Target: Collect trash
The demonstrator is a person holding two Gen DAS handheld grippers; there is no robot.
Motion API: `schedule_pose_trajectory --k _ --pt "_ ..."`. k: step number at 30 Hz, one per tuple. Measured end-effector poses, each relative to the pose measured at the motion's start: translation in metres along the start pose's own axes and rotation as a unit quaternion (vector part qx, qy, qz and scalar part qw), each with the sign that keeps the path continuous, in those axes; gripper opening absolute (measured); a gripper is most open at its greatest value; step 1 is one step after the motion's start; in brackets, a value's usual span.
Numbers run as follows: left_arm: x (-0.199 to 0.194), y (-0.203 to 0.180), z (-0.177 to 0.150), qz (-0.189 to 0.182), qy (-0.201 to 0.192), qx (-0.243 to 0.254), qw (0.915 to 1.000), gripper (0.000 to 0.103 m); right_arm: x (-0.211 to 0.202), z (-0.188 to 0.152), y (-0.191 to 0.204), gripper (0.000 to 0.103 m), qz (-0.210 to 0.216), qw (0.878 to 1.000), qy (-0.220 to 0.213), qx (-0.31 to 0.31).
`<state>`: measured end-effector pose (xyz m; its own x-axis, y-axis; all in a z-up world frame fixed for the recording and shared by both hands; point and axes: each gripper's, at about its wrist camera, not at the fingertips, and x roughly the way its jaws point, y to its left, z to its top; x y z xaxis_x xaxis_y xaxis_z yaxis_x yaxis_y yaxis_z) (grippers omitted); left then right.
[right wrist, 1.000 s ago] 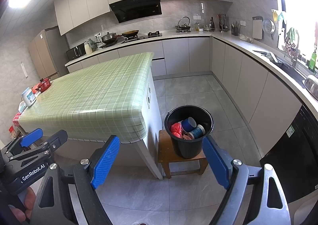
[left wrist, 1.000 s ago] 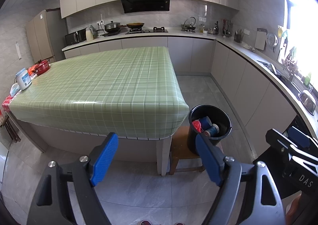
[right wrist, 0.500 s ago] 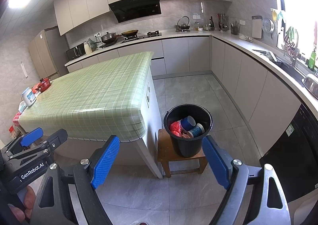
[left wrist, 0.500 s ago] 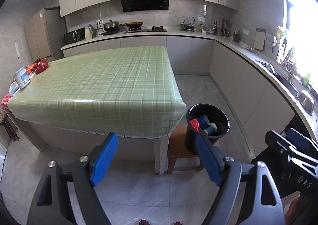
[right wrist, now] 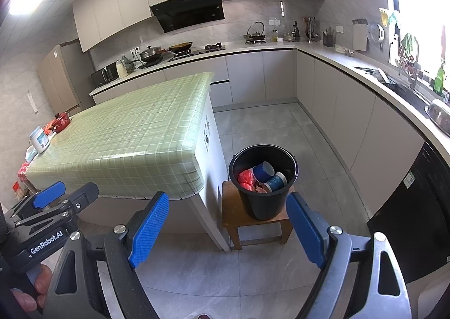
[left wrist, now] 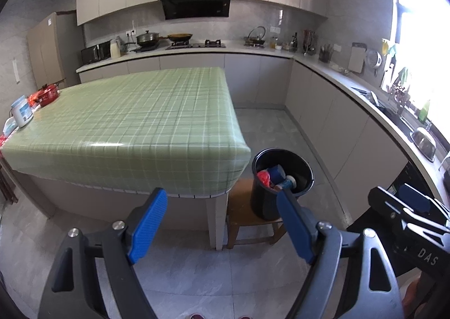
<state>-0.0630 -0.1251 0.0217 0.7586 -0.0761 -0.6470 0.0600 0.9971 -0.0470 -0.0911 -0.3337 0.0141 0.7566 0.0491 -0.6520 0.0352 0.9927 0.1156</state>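
Observation:
A black bucket (right wrist: 263, 202) stands on a low wooden stool (right wrist: 229, 206) beside the table's near right corner. It holds blue paper cups (right wrist: 264, 171) and red crumpled trash (right wrist: 246, 178). It also shows in the left wrist view (left wrist: 263, 206). My left gripper (left wrist: 222, 223) is open and empty, held well back from the table. My right gripper (right wrist: 227, 229) is open and empty, back from the bucket. Each gripper shows at the edge of the other's view.
A table with a green checked cloth (left wrist: 135, 122) fills the left. A white jar (left wrist: 22, 115) and a red pot (left wrist: 47, 92) sit at its far left edge. Grey counters (right wrist: 365, 79) run along the back and right. Tiled floor (right wrist: 267, 127) lies between.
Both views have drawn back slightly from the table and bucket. The grippers stay open.

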Motion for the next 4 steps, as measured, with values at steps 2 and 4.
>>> schedule_pose_trajectory --k 2,4 --pt "-0.0020 -0.0040 0.0015 -0.001 -0.001 0.007 1.0000 0.082 -0.0015 -0.0012 -0.0016 0.087 -0.001 1.000 -0.001 0.001" --pt "0.0000 -0.0071 0.0036 0.002 0.010 0.012 0.9999 0.087 -0.0021 -0.0019 -0.0034 0.087 -0.002 1.000 -0.001 0.003"
